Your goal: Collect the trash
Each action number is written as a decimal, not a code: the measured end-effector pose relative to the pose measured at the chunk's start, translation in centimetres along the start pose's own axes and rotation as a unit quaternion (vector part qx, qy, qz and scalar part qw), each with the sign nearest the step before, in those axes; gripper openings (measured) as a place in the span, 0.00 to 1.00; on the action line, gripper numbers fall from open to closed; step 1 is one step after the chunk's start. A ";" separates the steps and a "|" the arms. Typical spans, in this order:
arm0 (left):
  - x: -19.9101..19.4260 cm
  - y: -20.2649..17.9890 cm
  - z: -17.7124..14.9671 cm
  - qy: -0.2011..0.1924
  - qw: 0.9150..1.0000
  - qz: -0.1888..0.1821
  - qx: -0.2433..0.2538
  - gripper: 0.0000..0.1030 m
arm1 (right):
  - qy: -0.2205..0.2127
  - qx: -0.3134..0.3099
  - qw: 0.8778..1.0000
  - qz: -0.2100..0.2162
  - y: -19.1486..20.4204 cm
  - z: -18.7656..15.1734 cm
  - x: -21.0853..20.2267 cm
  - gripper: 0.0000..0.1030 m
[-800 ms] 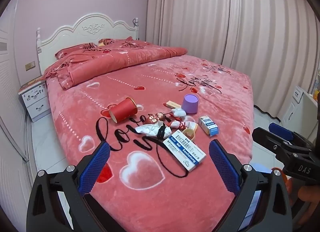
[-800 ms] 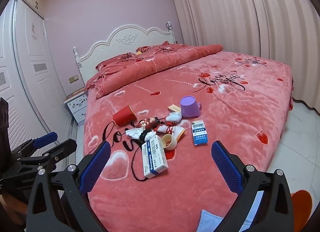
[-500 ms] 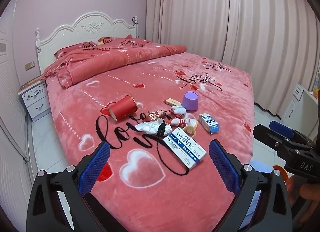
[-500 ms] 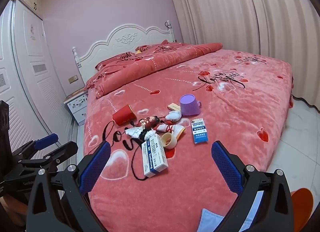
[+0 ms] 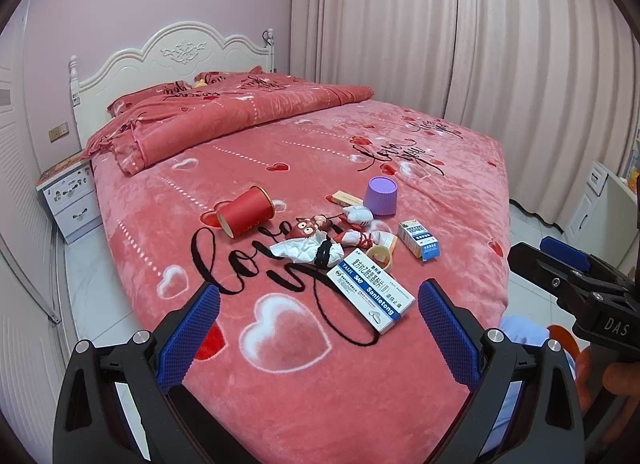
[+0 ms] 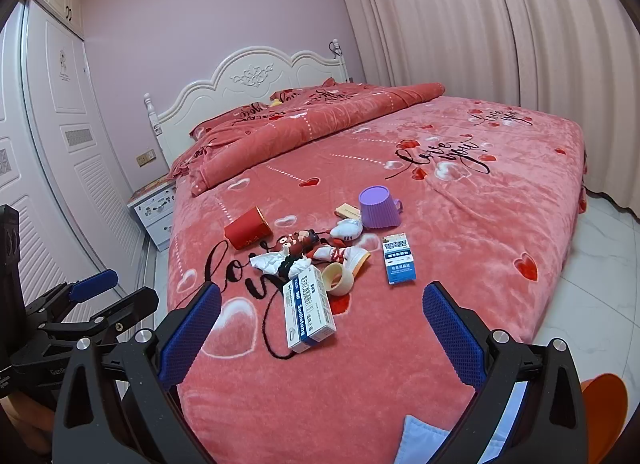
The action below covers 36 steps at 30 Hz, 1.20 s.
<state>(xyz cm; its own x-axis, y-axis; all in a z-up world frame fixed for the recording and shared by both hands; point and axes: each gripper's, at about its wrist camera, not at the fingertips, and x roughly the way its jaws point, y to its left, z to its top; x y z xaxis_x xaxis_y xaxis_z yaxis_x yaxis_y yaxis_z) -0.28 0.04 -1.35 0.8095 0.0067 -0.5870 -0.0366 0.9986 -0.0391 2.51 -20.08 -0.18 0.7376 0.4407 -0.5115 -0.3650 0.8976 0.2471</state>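
Observation:
A heap of items lies on the pink bed: a large white-and-blue medicine box, a small blue-and-white box, a crumpled white tissue, a tape roll, a red can on its side, an upturned purple cup and small toy figures. My left gripper is open and empty above the bed's near edge. My right gripper is open and empty, short of the large box.
A white nightstand stands left of the bed beside a white wardrobe. Curtains hang along the right. A light blue thing and an orange object sit by the bed's near corner on the tiled floor.
Both grippers have drifted slightly closer to the heap; the items sit a little lower in both views. Nothing on the bed has moved.

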 end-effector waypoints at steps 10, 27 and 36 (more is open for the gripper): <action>0.1 -0.1 -0.1 0.002 1.000 0.001 0.002 0.94 | 0.004 0.001 1.000 0.001 -0.1 0.0 0.4 0.96; 0.3 -0.2 -0.3 0.007 1.000 0.002 0.006 0.94 | 0.007 0.002 1.000 0.002 0.0 -0.2 0.6 0.96; 0.7 -0.1 -0.8 0.015 1.000 0.004 0.009 0.94 | 0.011 0.005 1.000 0.004 -0.1 -0.3 0.7 0.96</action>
<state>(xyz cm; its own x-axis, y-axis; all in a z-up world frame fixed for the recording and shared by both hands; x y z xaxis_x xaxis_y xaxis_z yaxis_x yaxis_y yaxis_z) -0.16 -0.14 -2.44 0.7915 0.0129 -0.6111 -0.0324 0.9993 -0.0209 2.93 -19.89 -0.83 0.7222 0.4470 -0.5278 -0.3642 0.8945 0.2593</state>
